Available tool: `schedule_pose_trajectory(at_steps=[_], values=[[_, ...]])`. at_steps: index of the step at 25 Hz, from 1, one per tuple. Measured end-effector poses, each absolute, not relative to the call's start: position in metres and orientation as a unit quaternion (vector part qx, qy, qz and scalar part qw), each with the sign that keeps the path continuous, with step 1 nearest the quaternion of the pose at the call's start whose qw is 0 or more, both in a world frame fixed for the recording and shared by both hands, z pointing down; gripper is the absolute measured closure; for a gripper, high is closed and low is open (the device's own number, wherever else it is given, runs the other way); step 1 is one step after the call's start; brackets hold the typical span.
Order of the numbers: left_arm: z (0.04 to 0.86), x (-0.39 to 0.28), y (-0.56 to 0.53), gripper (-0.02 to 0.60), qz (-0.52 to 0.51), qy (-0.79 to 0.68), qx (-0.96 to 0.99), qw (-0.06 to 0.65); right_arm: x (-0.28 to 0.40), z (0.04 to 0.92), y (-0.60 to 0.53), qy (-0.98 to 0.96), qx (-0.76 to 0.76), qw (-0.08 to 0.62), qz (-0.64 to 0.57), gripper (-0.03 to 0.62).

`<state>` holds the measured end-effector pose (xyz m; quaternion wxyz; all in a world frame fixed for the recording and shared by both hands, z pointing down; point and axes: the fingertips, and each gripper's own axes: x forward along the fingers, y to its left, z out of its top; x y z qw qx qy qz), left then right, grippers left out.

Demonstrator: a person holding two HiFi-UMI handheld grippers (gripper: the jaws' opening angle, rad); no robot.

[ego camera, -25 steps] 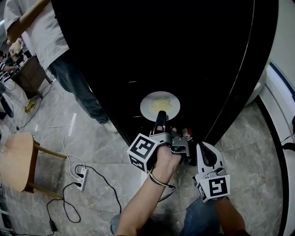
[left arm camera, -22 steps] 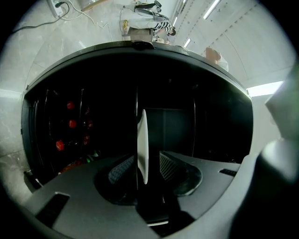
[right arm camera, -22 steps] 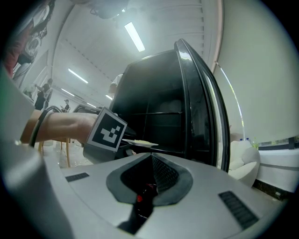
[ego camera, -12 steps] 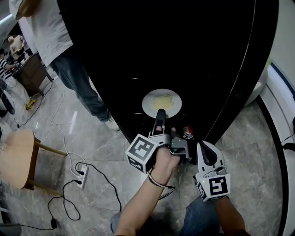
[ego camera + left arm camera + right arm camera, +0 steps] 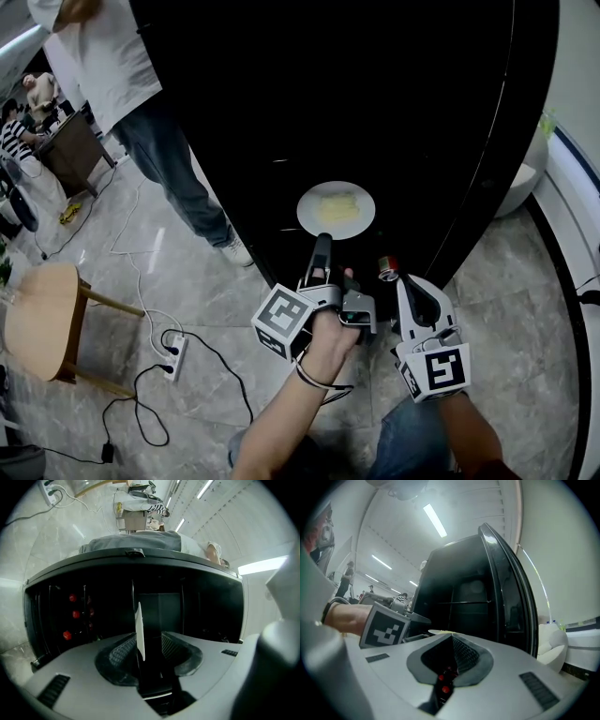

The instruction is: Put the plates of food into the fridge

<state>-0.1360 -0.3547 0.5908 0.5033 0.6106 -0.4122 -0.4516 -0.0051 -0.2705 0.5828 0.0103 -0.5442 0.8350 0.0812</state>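
Note:
A white plate of yellow food (image 5: pixel 336 209) lies inside the dark fridge (image 5: pixel 403 84). My left gripper (image 5: pixel 322 246) points at the plate's near rim, turned on its side, with its jaws spread wide. In the left gripper view the plate (image 5: pixel 139 629) shows edge-on between the pads of the left gripper (image 5: pixel 147 639), and neither pad presses on it. My right gripper (image 5: pixel 405 286) hangs lower right of the plate, outside the fridge, beside a red can (image 5: pixel 385 268). In its own view the right gripper (image 5: pixel 451 641) looks shut on nothing.
A person in a white shirt and jeans (image 5: pixel 164 141) stands close at the fridge's left. The open fridge door (image 5: pixel 506 131) runs along the right. Red cans (image 5: pixel 75 614) sit in the fridge. A wooden stool (image 5: pixel 37 323) and a power strip with cables (image 5: pixel 175 354) lie on the floor at left.
The left gripper's jaws have let go of the plate and drawn back a little toward me. The plate stays where it was set. The right gripper has barely moved.

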Motion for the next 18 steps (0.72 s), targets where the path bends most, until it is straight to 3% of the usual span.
schedule_pose_trajectory(at_steps=[10, 18], values=[[0.594, -0.148, -0.341, 0.423, -0.451, -0.417, 0.612, 0.497, -0.017, 0.562, -0.299, 0.85, -0.519, 0.018, 0.081, 0.585], [0.583, -0.167, -0.322, 0.423, -0.444, -0.438, 0.639, 0.449, -0.039, 0.553, -0.314, 0.859, -0.507, 0.032, 0.063, 0.585]])
